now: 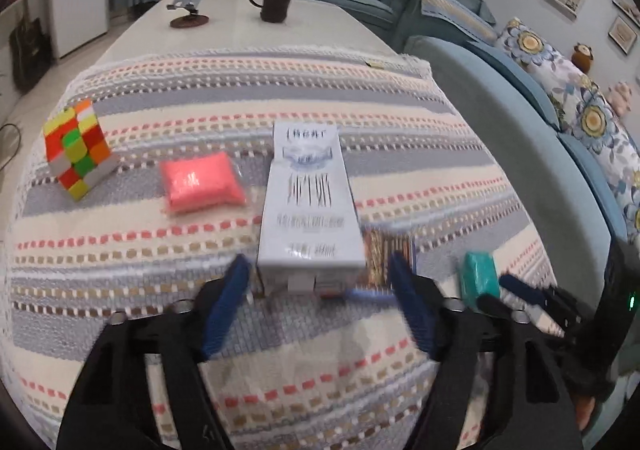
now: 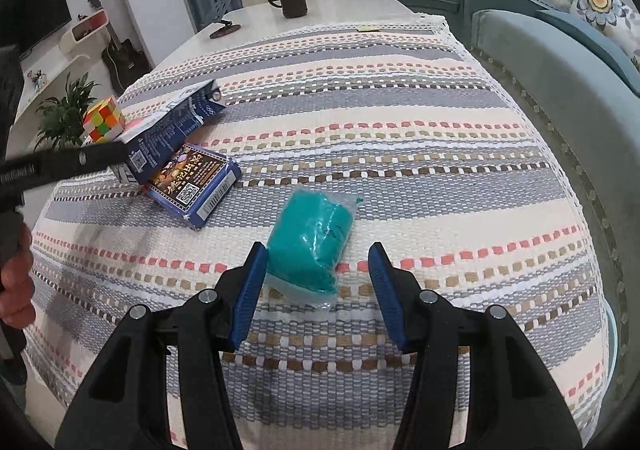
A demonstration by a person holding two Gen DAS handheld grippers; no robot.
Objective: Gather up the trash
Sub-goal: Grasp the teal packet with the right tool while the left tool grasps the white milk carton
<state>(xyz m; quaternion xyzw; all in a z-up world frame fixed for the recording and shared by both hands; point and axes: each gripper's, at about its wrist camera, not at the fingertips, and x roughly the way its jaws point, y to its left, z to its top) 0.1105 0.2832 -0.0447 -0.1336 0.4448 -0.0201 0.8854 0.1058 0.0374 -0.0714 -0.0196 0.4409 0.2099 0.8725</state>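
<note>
A white milk carton (image 1: 308,201) lies on the striped cloth, its near end between my left gripper's (image 1: 320,270) open fingers. It also shows in the right wrist view (image 2: 172,129), where the left gripper reaches it from the left. A blue card box (image 2: 192,185) lies beside the carton, partly under it. My right gripper (image 2: 318,260) is open around the near end of a teal bag (image 2: 312,246), which also shows in the left wrist view (image 1: 478,276). A pink bag (image 1: 200,181) lies left of the carton.
A Rubik's cube (image 1: 78,149) stands at the left of the striped cloth (image 2: 400,153). A dark mug (image 1: 274,1) and a phone stand (image 1: 188,7) sit at the table's far end. A blue sofa (image 1: 520,105) runs along the right edge.
</note>
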